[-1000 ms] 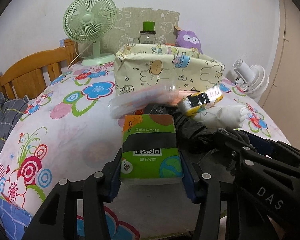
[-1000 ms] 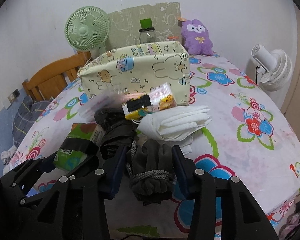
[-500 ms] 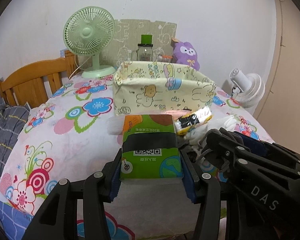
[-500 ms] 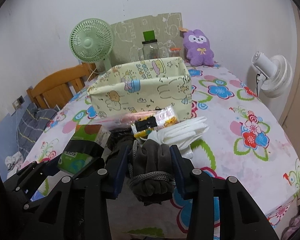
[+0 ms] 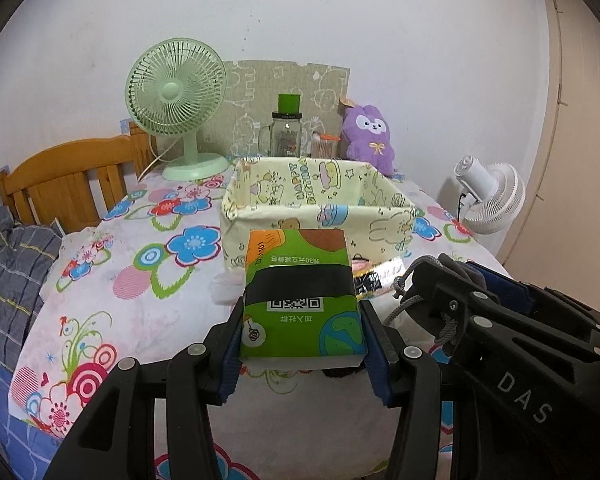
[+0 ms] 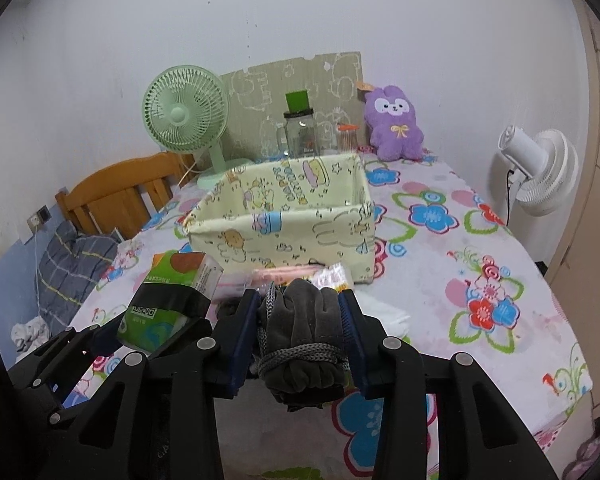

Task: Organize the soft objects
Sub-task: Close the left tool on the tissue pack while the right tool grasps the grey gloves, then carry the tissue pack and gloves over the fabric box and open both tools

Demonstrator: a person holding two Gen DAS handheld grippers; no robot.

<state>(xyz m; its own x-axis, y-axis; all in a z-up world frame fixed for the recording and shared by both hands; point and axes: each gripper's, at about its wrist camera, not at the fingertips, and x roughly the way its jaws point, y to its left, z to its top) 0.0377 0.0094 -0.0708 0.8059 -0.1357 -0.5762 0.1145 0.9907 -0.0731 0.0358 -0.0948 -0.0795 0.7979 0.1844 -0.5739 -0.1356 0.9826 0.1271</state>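
The green tissue pack (image 5: 302,300) carries the most print: a QR code in a white patch just below its black band, a line of Chinese characters under the code and another above the band that includes "30", all upside down from the left wrist view, and a string of digits ending "101" running up its orange corner. The black arm of the right gripper (image 5: 520,396) bears the white letters "DAS". The inner wall of the yellow fabric box (image 5: 312,178) reads "HAPPY BIRTHDAY" in green, set at a slant.
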